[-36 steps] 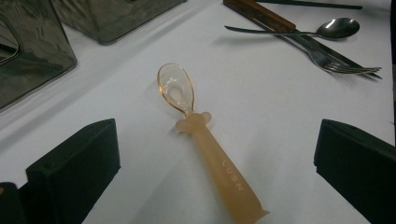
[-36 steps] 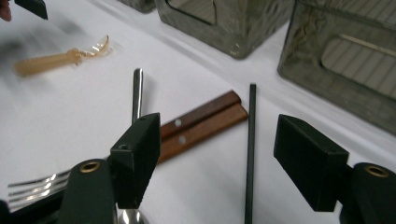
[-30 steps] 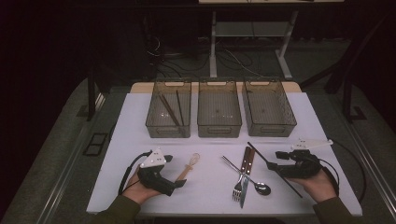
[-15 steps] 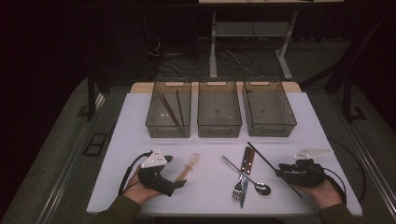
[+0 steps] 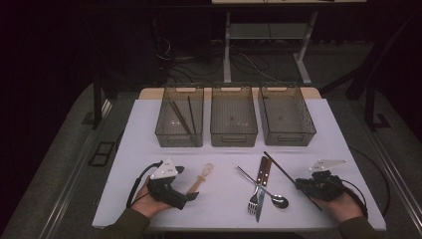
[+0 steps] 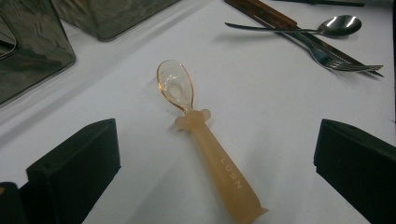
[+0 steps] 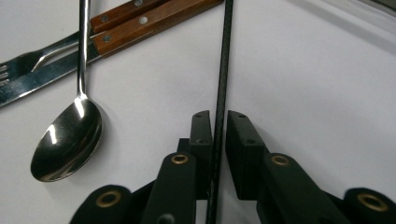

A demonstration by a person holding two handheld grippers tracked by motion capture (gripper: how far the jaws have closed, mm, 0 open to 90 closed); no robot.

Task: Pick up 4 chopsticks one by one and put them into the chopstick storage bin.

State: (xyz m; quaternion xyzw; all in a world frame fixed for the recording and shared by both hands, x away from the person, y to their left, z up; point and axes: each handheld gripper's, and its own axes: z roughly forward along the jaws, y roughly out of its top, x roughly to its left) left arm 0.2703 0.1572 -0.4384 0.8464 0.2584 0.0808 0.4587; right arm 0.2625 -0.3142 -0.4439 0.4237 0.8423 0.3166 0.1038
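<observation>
The right gripper (image 7: 219, 123) has its jaws drawn in narrow around a black chopstick (image 7: 223, 70), and they have just been closing. The stick runs between the pads, with a thin gap showing on its right side, so I cannot tell if it is pinched yet. It lies flat on the white table (image 5: 343, 149), slanting from the near right up toward the far left. Just left of it lie a steel spoon (image 7: 67, 137), a fork (image 5: 253, 199) and a wood-handled knife (image 5: 262, 181), crossed in a heap. The left gripper (image 5: 191, 196) rests at the near left, jaws wide, with a small amber spoon (image 6: 205, 140) lying between them untouched. At the far side stand three grey bins; the left bin (image 5: 164, 132) holds two sticks.
</observation>
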